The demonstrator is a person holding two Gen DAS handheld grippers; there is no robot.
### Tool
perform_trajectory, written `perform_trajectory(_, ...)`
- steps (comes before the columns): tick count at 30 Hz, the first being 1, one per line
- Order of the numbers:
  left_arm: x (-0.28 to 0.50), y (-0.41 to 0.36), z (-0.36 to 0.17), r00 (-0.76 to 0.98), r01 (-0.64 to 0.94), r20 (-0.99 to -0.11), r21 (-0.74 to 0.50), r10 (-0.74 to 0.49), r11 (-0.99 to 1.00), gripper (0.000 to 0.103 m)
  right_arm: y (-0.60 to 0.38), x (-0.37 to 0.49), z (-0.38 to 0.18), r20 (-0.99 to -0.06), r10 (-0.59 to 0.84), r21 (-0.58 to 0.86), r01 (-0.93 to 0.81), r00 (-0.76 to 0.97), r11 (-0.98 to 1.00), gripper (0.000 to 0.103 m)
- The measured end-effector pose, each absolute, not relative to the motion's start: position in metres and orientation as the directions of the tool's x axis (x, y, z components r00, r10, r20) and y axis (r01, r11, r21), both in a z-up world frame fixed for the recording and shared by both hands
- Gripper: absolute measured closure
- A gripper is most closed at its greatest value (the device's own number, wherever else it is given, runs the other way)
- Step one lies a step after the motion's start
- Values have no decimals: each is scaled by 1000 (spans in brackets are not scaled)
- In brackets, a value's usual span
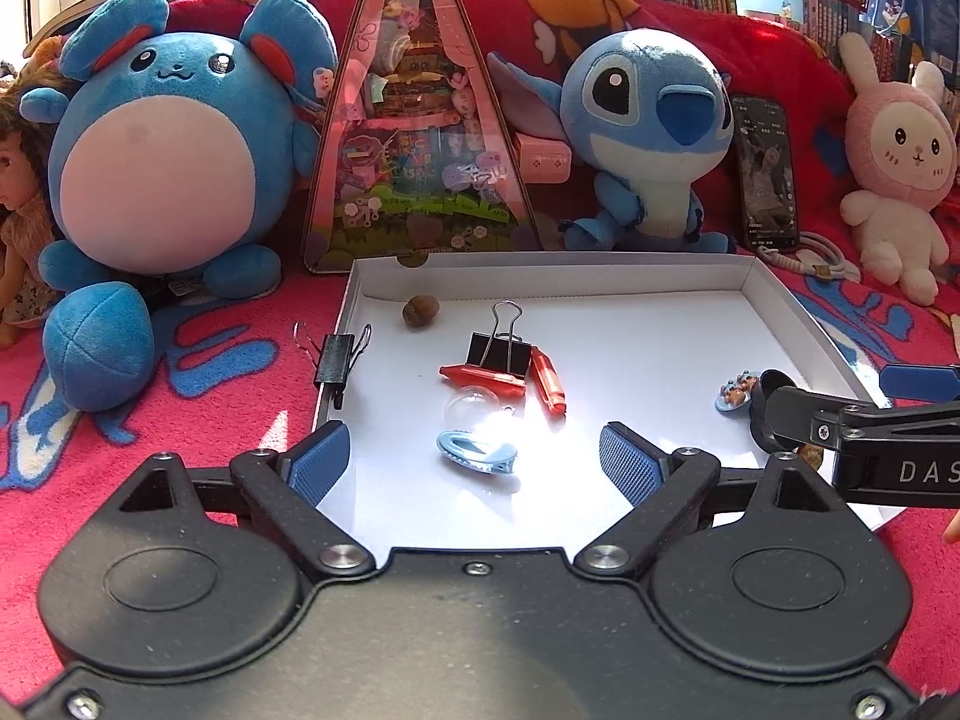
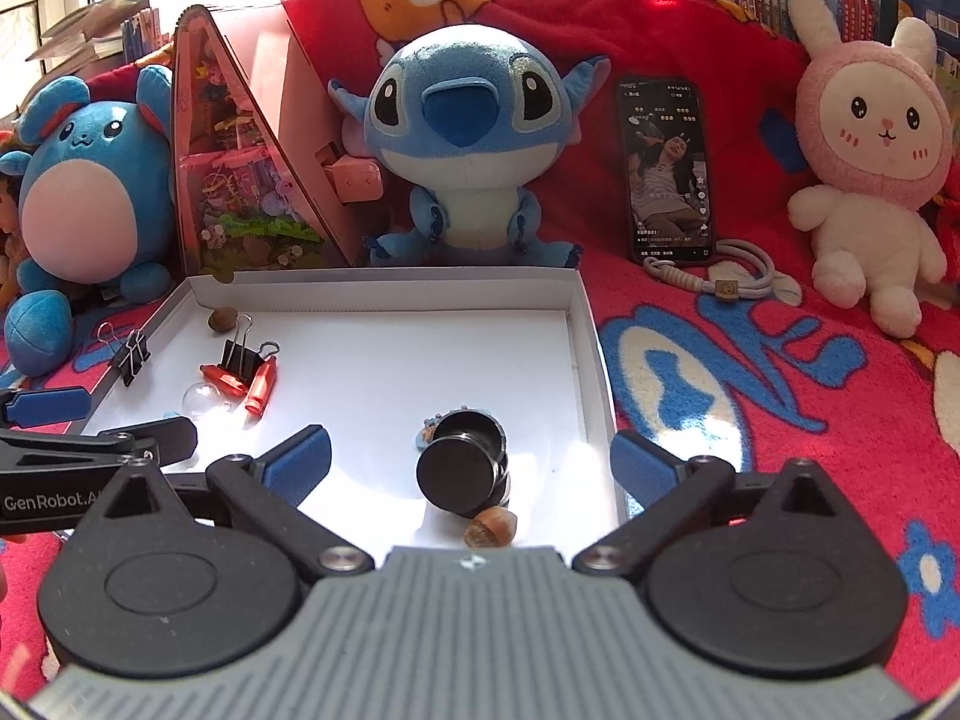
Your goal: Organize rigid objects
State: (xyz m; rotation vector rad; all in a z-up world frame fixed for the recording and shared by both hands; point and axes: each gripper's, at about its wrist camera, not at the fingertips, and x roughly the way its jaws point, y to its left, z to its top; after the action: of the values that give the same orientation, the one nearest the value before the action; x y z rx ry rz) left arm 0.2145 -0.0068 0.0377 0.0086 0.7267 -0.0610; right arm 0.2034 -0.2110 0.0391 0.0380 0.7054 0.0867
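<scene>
A shallow white box [image 1: 540, 269] [image 2: 384, 285] lies on the red blanket. In it are a black binder clip [image 1: 501, 348] [image 2: 243, 354], two red pieces [image 1: 549, 381] [image 2: 262, 385], a clear dome [image 1: 474, 411] [image 2: 201, 399], a light blue hair clip [image 1: 477, 450], a brown nut [image 1: 420, 311] [image 2: 221, 318], a small blue figurine [image 1: 733, 393], a black round container [image 2: 465, 468] and another nut [image 2: 491, 527]. A second binder clip [image 1: 336, 357] [image 2: 129, 351] grips the box's left wall. My left gripper [image 1: 477, 459] is open above the hair clip. My right gripper [image 2: 471, 462] is open around the black container.
Plush toys sit behind the box: a round blue one [image 1: 162, 180], Stitch [image 1: 651, 132] [image 2: 471, 144] and a pink rabbit [image 2: 870, 144]. A pink triangular toy box [image 1: 414, 138] and a phone [image 2: 669, 171] with its cable lean on the red blanket.
</scene>
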Motion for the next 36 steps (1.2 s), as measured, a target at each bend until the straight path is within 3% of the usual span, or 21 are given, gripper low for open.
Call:
perform_trajectory(24,152,-4,64,790,113,-604,-26,-106,993,12,-214,148,60,-555,115,72,-90,824,993,0)
perform_trajectory(36,111,-5,63,820,126,-566,29,-87,992,11,-210,111,55,-524,117,50,-107,844,993,0)
